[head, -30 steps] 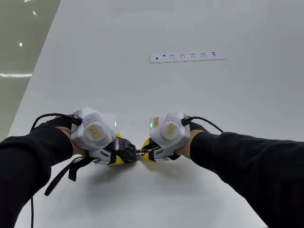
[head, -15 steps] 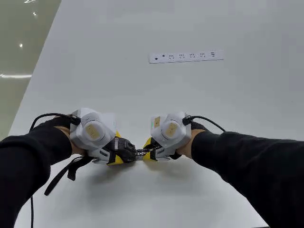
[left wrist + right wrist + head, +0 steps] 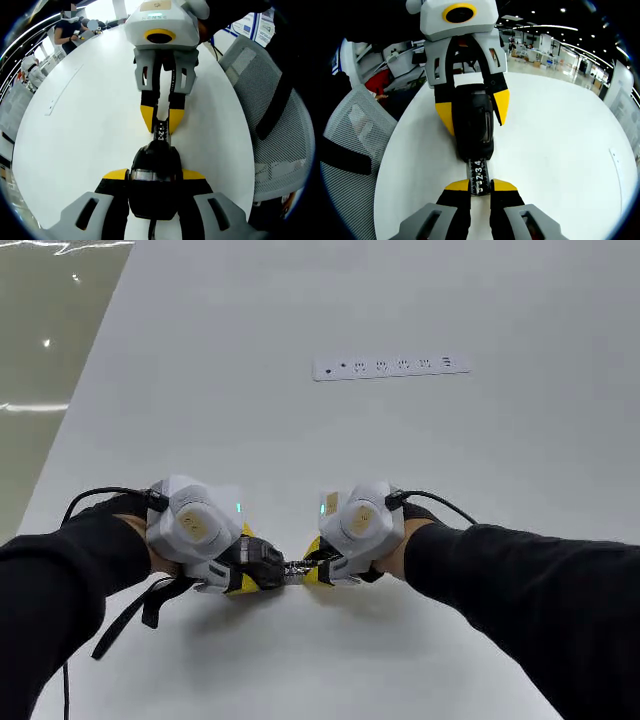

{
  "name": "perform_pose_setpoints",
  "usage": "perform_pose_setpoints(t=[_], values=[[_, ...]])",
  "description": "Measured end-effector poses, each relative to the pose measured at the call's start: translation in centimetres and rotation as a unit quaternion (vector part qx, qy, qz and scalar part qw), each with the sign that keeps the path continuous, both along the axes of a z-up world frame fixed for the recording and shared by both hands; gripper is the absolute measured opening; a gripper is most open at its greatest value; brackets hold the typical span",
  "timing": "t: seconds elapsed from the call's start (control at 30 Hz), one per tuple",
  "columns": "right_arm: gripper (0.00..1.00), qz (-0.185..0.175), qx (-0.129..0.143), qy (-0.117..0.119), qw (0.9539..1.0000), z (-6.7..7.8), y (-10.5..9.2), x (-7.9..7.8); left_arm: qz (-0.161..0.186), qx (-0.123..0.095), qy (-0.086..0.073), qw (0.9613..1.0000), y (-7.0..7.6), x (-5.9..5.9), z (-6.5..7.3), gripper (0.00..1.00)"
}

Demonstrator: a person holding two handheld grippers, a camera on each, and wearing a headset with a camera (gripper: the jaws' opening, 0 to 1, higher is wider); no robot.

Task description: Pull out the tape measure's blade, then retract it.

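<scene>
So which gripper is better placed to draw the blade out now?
Right, probably. The right gripper is shut on the tip of the black numbered blade, barely extended, while the left gripper clamps the black tape measure case, anchoring it.

Two grippers, namely the left gripper [image 3: 248,558] and the right gripper [image 3: 313,560]; one black tape measure [image 3: 265,560] with one blade [image 3: 479,176]. One white power strip [image 3: 390,366], one white table [image 3: 300,430], one grey mesh chair [image 3: 272,140].

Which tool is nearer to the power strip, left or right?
Right. The right tool is in line with the left end of the power strip; the left tool lies farther left.
</scene>
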State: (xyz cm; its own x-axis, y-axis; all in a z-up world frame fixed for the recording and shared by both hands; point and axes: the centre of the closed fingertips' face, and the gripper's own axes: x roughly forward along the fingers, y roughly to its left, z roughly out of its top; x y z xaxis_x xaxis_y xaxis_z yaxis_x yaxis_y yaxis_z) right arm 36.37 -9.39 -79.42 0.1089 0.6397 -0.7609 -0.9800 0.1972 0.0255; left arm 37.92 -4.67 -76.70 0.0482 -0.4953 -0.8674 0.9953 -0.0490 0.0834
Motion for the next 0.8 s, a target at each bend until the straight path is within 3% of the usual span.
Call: perform_pose_setpoints(t=[0.8], values=[[0.1, -0.003, -0.004, 0.003, 1.0, 0.02, -0.85, 0.03, 0.001, 0.001, 0.002, 1.0, 0.02, 0.07, 0.04, 0.32]])
